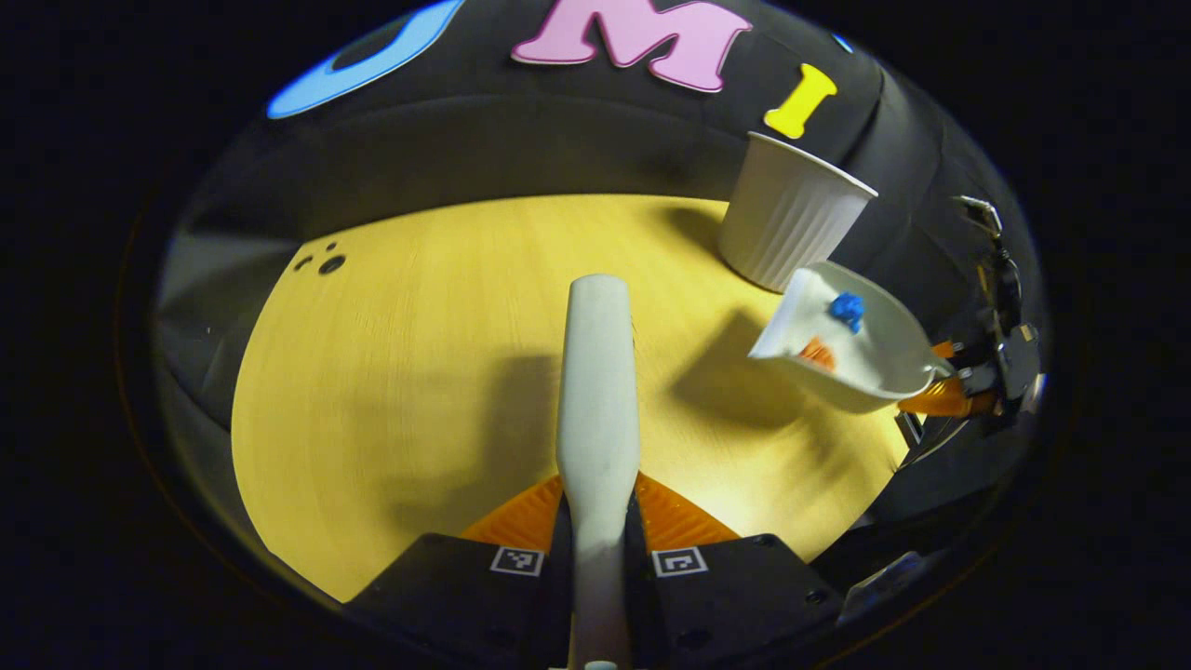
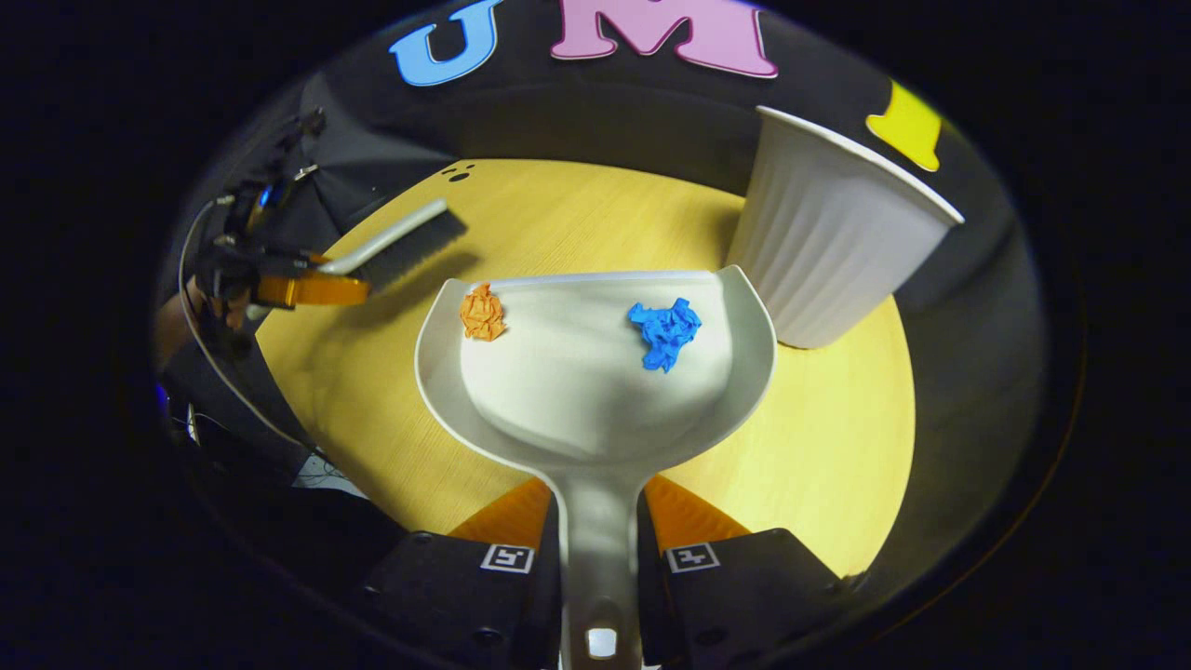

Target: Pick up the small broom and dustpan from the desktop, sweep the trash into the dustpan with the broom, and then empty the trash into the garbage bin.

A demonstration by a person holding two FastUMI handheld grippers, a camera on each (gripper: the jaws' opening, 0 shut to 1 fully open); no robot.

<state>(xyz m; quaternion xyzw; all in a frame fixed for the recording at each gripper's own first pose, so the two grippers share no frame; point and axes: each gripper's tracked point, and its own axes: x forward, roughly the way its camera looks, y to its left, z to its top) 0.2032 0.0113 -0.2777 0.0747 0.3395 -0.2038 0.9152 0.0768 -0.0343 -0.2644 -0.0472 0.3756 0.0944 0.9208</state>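
Nearest the lens in the right gripper view, the right gripper (image 2: pixel 600 549) had its 2 fingers clamped on the handle of the dustpan (image 2: pixel 595 372), which was lifted off the table (image 2: pixel 819 465) and held roughly level. In the pan lay 2 scraps: an orange paper ball (image 2: pixel 482 313) near the front lip on 1 side and a blue paper ball (image 2: pixel 665 333) further back toward the middle. The garbage bin (image 2: pixel 828 251), a white ribbed cup, stood just beside the pan's far corner, its rim higher than the pan.

In the left gripper view, the left gripper (image 1: pixel 597 544) gripped the broom (image 1: pixel 597 391) by its handle, both fingers pressed against it; the brush was raised over the bare tabletop, well apart from the bin.

Sweeping looked finished, so the step in hand was probably the emptying. To do it well, the pan likely needed to rise until its front lip cleared the bin's rim, then move over the opening before any tilt. The orange ball sat so near the lip that an early tip could drop it onto the table. A slow forward tilt, lip centred over the mouth, would seem safest, and the light bin could topple if knocked.
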